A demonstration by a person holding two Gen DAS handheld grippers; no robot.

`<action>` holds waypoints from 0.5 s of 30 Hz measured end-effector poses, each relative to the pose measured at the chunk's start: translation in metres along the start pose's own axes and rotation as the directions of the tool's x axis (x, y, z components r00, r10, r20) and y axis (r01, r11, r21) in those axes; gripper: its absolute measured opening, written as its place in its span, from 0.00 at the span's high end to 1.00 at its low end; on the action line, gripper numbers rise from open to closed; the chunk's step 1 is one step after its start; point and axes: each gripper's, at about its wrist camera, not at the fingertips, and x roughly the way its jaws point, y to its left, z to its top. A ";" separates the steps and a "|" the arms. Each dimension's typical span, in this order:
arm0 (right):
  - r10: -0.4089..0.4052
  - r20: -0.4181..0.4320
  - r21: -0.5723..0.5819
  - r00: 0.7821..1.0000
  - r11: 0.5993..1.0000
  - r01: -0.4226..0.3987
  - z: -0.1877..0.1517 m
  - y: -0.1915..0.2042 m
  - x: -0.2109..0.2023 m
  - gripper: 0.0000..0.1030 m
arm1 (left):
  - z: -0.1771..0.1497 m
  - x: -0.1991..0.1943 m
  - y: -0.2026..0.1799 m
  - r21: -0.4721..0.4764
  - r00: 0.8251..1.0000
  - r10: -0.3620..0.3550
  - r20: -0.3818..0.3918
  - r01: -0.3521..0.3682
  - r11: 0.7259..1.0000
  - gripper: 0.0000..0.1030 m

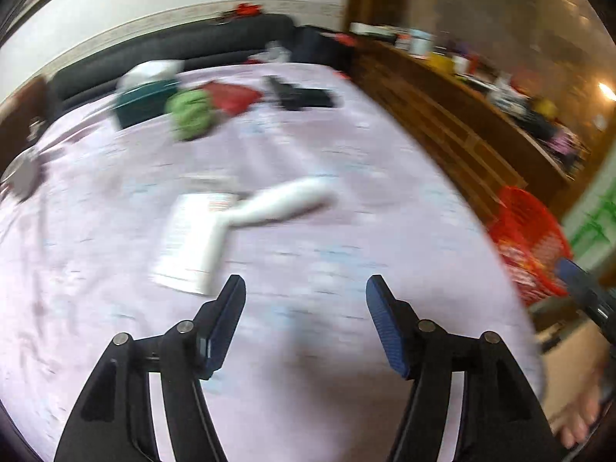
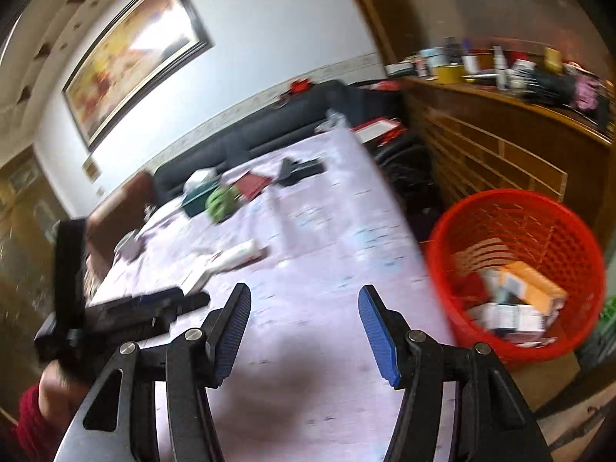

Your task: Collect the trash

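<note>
Both our left gripper (image 1: 306, 288) and right gripper (image 2: 304, 298) gape empty; boxes fill the red basket (image 2: 512, 208) off the bed's (image 1: 308, 154) edge, white bottle (image 1: 285, 202) and paper (image 1: 188, 238) remain mid-bed.

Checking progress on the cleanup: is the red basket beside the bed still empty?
No. In the right wrist view the red basket already holds several boxes, orange and white ones among them.

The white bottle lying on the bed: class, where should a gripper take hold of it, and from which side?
Grip the white bottle across its narrower middle, coming from above. It lies flat on the bed, partly over a white paper, so jaws should straddle its long axis. Blur hides finer detail.
</note>
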 end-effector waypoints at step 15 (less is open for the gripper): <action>0.011 -0.078 -0.077 0.997 0.997 -0.017 -0.001 0.042 0.034 0.39 | 0.036 0.095 0.081 -0.061 0.985 0.131 -0.110 -0.138 0.989 0.33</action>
